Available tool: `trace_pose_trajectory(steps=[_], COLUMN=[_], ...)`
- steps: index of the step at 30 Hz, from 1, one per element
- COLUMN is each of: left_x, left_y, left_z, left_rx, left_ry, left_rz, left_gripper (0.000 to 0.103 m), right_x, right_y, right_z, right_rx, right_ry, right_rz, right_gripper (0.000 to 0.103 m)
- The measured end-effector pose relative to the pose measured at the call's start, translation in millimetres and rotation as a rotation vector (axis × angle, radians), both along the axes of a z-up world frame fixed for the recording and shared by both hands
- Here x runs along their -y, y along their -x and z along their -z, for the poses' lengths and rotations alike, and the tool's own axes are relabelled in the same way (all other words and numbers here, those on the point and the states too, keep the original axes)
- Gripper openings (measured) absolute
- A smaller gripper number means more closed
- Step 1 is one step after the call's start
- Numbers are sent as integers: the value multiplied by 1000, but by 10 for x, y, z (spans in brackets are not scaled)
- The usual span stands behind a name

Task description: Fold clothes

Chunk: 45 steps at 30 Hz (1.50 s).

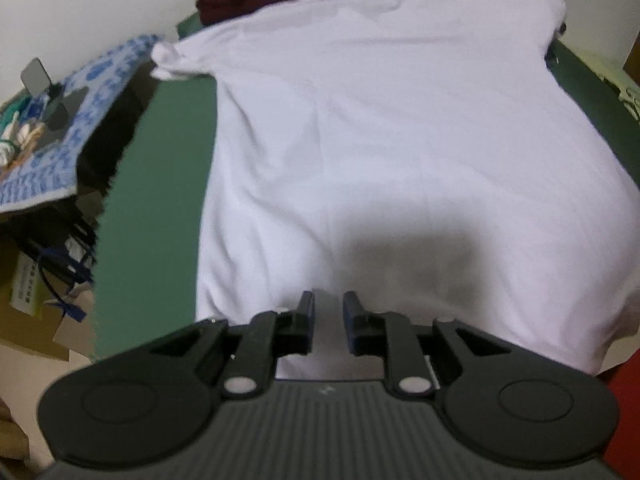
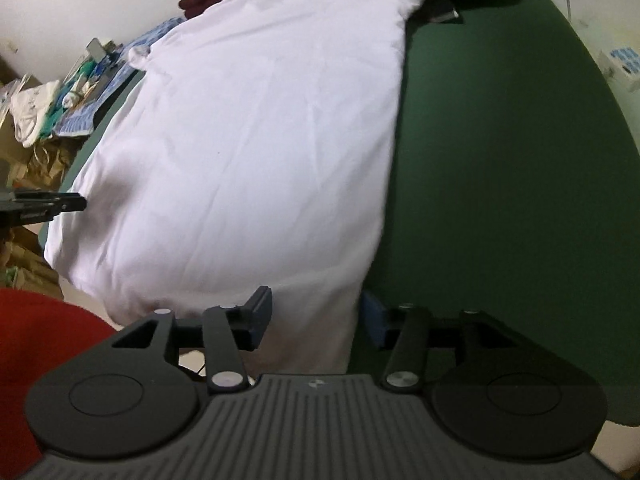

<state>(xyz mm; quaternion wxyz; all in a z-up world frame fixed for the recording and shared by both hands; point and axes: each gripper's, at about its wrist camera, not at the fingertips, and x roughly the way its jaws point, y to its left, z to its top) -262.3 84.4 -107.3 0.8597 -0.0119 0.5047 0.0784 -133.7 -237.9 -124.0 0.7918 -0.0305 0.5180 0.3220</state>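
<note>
White shirt (image 1: 380, 140) lying spread flat on green table (image 2: 500, 160); left gripper (image 1: 329, 308) narrowly open, right gripper (image 2: 316, 316) wide, both gripping nothing, hovering at near hem; single-layer pinch risking a crooked fold

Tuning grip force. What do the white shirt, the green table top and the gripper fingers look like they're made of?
White shirt: thin knit fabric, probably cotton, matte; it drapes and holds soft creases.
Green table top: looks like a matte cloth or felt cover, no glare; cannot tell for sure.
Left gripper and right gripper: fingers look like black moulded plastic, dull sheen, silver metal pivot pins.
</note>
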Motion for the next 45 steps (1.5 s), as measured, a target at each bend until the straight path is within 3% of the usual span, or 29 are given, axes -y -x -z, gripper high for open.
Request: trace_pose_trajectory(steps=[1,2,3,6,9,13,15,17,20,22,24,29,33,37,39,42,43,45], left_x=[0,-27,-40,-66,-82,-86,-66,-60,-60,-59,-56,-306,-493,-634,-605,-562,-547,-436], left_y=[11,26,40,98,161,217,243,258,190,136,104,377,533,520,336,62,-30,-291], left_z=[23,24,20,7,-4,-4,-7,-15,-78,-126,-85,-18,-52,-152,-307,-540,-618,-707], left_rx=[-6,-8,-12,-26,-42,-53,-61,-69,-30,8,4,-13,-48,-84,-11,98,135,193], left_ry=[1,3,6,7,8,28,30,33,50,62,44,49,32,-1,17,43,51,83], left_rz=[1,-2,-3,8,38,82,96,105,91,81,75,-2,-33,-43,-25,1,10,43], left_gripper=[21,24,27,28,28,27,27,27,26,26,27,28,32,28,30,35,39,57], right_x=[-4,12,44,192,250,261,240,238,143,-22,-142,-50,-69,-110,-101,-176,-192,-215], right_y=[18,13,-11,-74,-42,-66,-97,-151,-250,-304,-333,-365,-432,-535,-708,-1032,-1167,-1482], right_z=[6,17,33,21,-45,-61,-50,-154,-282,-227,-91,51,-24,-167,-278,-386,-406,-435], right_rx=[24,31,25,-38,-19,-31,-53,-40,-28,-45,-76,-140,-114,-50,10,113,143,191], right_ry=[14,21,24,-6,45,96,118,45,-98,-129,-93,-41,-7,8,-17,-59,-79,-122], right_rz=[-3,1,9,52,23,12,12,44,62,47,43,72,83,87,107,167,197,290], right_gripper=[39,12,2,0,0,2,9,11,38,38,30,27,25,29,41,42,42,42])
